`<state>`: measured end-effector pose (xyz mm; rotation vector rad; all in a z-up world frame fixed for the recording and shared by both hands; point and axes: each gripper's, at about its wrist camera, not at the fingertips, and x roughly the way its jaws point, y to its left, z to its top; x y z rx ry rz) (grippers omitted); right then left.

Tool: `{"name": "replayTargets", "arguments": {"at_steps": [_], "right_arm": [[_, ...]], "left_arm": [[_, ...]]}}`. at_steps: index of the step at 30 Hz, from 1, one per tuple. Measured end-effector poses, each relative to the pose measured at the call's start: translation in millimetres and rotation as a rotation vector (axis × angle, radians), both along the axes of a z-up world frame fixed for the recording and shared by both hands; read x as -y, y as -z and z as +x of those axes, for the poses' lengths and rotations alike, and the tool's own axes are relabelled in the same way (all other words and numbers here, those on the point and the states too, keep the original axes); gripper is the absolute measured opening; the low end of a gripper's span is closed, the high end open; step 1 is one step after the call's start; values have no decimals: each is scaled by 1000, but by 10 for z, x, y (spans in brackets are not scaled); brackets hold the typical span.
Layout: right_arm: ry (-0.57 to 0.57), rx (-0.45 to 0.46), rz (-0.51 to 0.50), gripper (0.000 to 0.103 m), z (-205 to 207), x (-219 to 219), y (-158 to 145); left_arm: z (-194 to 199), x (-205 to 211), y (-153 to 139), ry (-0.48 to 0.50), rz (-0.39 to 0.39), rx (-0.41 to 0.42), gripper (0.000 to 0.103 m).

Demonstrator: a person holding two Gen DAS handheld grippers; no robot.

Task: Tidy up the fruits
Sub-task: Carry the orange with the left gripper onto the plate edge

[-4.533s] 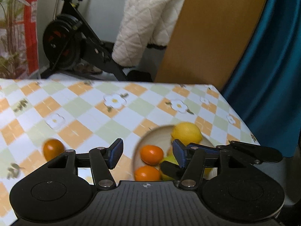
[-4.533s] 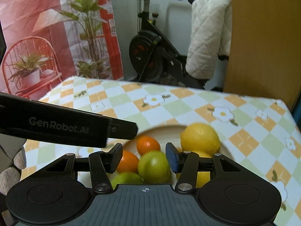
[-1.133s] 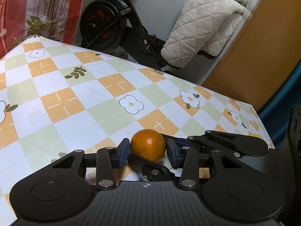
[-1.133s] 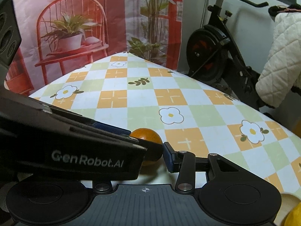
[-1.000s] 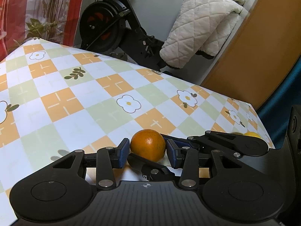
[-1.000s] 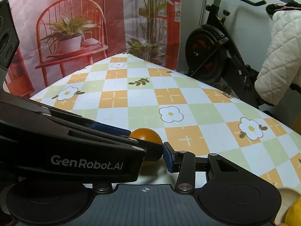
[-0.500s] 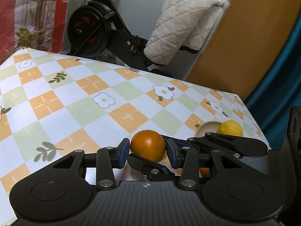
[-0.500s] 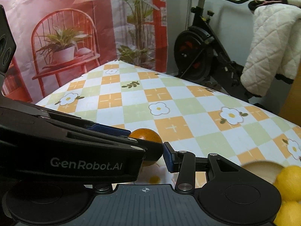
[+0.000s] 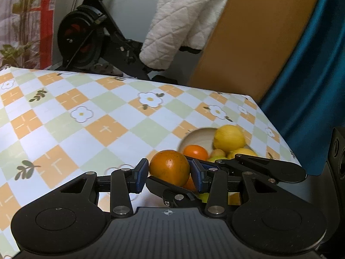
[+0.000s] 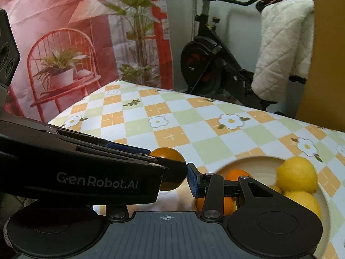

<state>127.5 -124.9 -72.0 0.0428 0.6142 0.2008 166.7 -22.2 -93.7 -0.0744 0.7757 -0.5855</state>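
My left gripper [image 9: 169,175] is shut on an orange [image 9: 169,167] and holds it above the checked tablecloth, just left of a cream bowl [image 9: 198,134]. The bowl holds lemons [image 9: 229,137], another orange [image 9: 195,152] and green fruit. In the right wrist view the held orange [image 10: 167,153] shows behind the left gripper's body, and the bowl [image 10: 252,161] lies to the right with lemons [image 10: 296,177]. My right gripper [image 10: 168,183] is open and empty, close beside the left one; its left finger is hidden.
The table's far edge and right corner are near the bowl. Beyond stand an exercise bike [image 9: 86,41] with a white quilt [image 9: 183,21], a wooden panel [image 9: 258,32], a teal curtain [image 9: 312,64] and a red chair backdrop [image 10: 60,64].
The left gripper closed on the orange and carried it right toward the bowl, which has come into view. The right gripper moved along beside it, still open.
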Motion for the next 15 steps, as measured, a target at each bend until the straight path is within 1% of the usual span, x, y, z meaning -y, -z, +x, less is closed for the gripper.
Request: {"name": "replayTargets", "arguments": {"at_steps": [6,15], "right_arm": [[46,24,28,39,-221,235,-33],[128,37,77,39,-486,556,20]], "left_arm": [[-135,214,-45,47,20,25,45],[-281,524,-57,133,59,42,45]]}}
